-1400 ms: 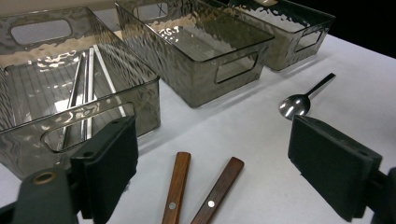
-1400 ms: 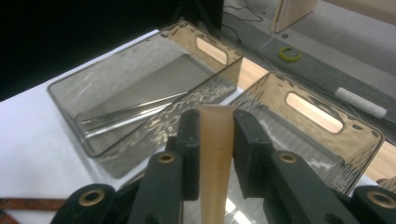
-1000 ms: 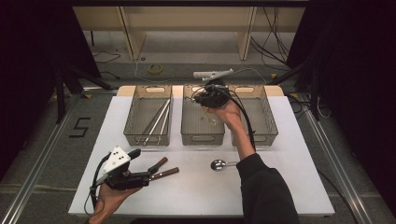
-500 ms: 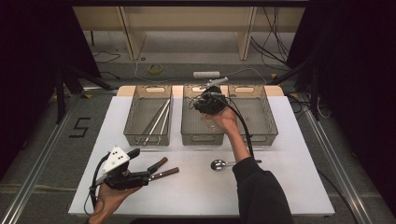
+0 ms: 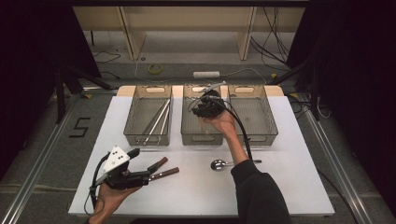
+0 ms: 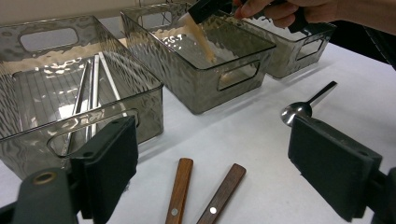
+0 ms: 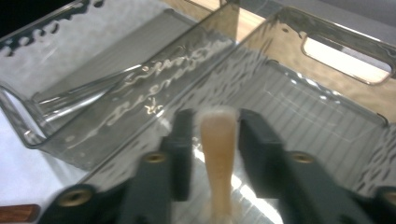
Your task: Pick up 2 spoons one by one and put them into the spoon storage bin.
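Observation:
My right gripper (image 5: 208, 105) hangs over the middle clear basket (image 5: 201, 138), pointing down into it. In the right gripper view a pale wooden utensil (image 7: 217, 154) stands between the jaws with a gap on each side; the jaws have just been opening, so the right gripper (image 7: 217, 126) is open. The left gripper view shows that utensil (image 6: 201, 39) slanting down inside the basket (image 6: 201, 88). My left gripper (image 5: 137, 165) is wide open near the table's front left, just behind two wooden-handled pieces (image 5: 163, 170) lying on the white table. Nothing is between its pads (image 6: 109, 163).
The left basket (image 5: 145, 139) holds long metal utensils (image 5: 159, 119). The right basket (image 5: 261, 138) stands beside the middle one. A metal spoon (image 5: 224, 164) lies on the table in front of the baskets, close to the right forearm. A cable trails from the right gripper.
My right hand has sunk lower over the middle basket with the wooden utensil. The left hand has stayed put.

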A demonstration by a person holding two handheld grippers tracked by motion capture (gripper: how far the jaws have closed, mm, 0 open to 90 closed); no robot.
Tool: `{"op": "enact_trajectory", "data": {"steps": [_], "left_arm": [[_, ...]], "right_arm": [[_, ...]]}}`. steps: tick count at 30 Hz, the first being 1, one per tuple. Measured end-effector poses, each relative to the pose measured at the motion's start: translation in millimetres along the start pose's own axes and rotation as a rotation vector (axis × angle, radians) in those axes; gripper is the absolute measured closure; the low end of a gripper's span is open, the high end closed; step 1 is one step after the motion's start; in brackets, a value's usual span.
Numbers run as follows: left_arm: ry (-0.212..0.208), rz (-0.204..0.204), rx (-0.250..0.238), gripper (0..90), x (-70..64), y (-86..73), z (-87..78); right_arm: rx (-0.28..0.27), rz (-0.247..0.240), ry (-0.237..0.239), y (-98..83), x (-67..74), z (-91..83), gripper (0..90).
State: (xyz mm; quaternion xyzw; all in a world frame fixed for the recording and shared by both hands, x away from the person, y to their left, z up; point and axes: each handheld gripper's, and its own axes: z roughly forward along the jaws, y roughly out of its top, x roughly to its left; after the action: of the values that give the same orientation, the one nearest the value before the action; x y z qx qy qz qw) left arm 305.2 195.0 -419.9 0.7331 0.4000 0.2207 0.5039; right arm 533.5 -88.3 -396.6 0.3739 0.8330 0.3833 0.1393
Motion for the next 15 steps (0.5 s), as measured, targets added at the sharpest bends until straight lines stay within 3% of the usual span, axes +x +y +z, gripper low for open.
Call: {"op": "enact_trajectory", "data": {"steps": [6,15], "left_arm": [[0.002,0.0,0.001,15.5,0.7,-0.2,0.0],[0.005,0.004,0.004,15.4,-0.1,-0.3,0.7]], "right_arm": [[-0.026,0.014,0.041,2.4,-3.4,-16.8,49.3],[0.003,-0.077,0.105,-9.7,-0.7,-52.4,39.0]]}}
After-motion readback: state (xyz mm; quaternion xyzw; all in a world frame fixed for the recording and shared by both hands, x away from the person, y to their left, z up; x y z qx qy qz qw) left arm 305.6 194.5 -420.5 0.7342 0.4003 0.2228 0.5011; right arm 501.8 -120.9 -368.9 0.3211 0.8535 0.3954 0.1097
